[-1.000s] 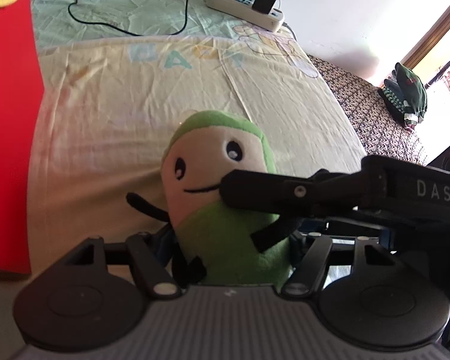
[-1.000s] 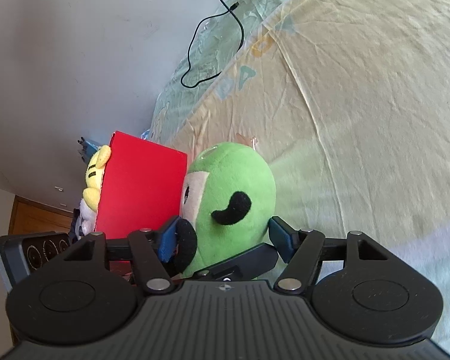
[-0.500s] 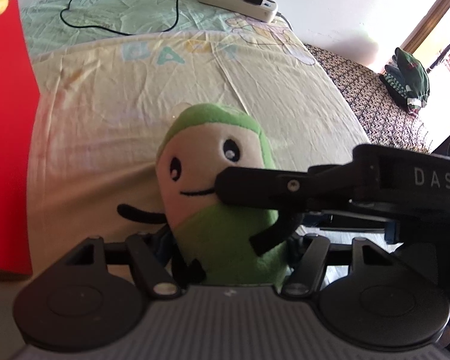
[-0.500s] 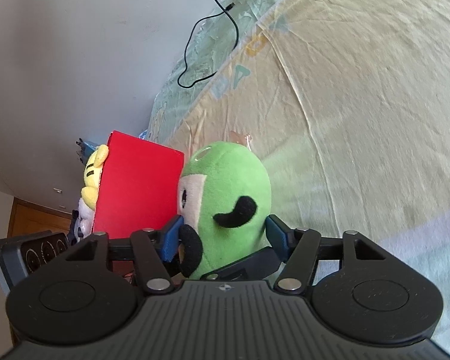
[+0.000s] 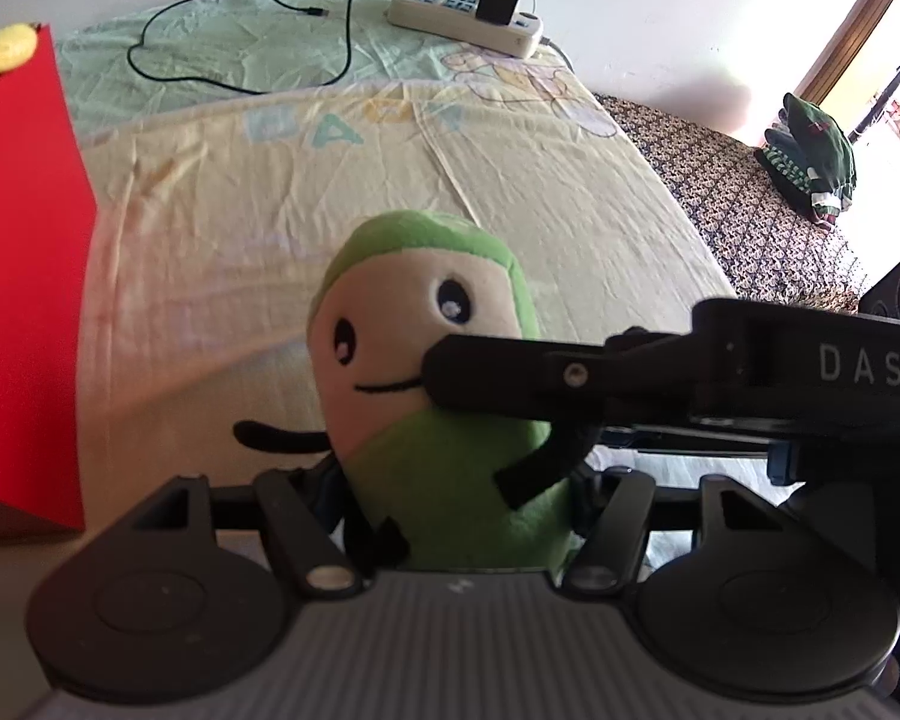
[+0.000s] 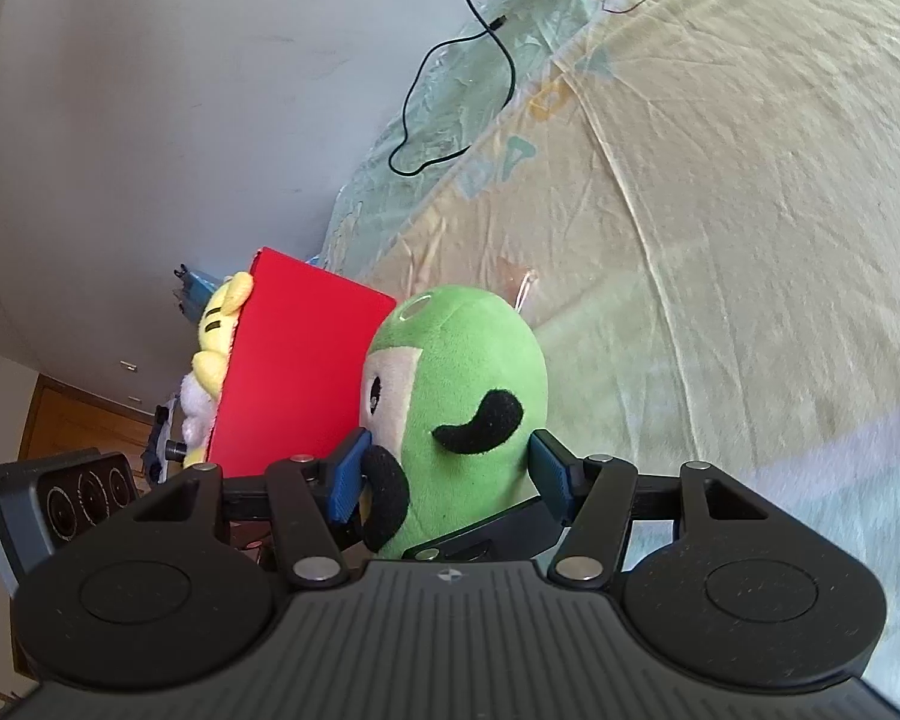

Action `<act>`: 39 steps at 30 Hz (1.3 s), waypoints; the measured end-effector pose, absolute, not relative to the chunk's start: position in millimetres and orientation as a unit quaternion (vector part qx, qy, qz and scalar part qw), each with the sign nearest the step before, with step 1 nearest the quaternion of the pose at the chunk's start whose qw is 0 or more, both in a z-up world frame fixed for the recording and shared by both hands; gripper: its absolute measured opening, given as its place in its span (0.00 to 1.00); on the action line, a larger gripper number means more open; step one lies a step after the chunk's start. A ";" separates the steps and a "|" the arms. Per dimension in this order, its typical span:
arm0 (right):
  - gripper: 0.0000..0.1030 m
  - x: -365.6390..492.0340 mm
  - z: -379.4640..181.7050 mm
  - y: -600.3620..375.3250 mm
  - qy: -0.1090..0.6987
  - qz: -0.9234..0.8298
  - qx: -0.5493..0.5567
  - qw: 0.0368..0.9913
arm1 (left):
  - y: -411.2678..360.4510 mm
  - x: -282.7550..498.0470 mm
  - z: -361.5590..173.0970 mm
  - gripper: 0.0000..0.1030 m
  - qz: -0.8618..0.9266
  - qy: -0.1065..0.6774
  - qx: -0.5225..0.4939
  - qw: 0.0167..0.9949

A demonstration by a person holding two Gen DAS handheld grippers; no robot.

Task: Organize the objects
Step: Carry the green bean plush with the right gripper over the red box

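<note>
overhead, both grippers' fingers clamp the green plush [image 5: 444, 396] above a pale yellow bedsheet [image 5: 222, 228], white wall [image 6: 180, 90] behind.

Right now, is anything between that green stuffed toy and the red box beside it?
Nothing visible. The green plush, held by both grippers, the left and the right, sits just beside the red box; only bare bedsheet shows between them.

Plush [image 5: 432, 396]: mouth's right end hidden behind the right gripper [image 5: 444, 381]; base hidden behind the camera housing. Red box [image 5: 24, 300]: cut off at frame's left edge. Yellow toy [image 6: 219, 330]: mostly hidden behind the box.
</note>
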State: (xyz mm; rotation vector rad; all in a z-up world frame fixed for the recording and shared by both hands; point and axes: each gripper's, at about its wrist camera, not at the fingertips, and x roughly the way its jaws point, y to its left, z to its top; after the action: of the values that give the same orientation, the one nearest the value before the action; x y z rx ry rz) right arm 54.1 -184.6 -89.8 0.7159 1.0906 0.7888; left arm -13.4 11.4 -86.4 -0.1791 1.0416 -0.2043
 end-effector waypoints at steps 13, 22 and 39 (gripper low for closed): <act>0.59 29.6 -67.2 -173.6 0.440 0.421 0.327 0.722 | 16.7 -51.2 -50.4 0.63 -0.061 0.453 -0.060 0.887; 0.59 13.7 -37.9 -154.8 0.394 0.452 0.316 0.735 | 37.2 -74.5 -20.1 0.62 -0.048 0.414 -0.056 0.907; 0.59 -33.1 8.2 -68.5 0.314 0.441 0.331 0.773 | 131.0 -114.8 28.5 0.62 -0.089 0.345 -0.030 0.934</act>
State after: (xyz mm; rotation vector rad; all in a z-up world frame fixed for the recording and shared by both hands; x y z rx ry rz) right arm -33.1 -68.5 8.2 0.7180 0.6802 0.9559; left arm -114.8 131.0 28.5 -0.0605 0.7057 -0.1826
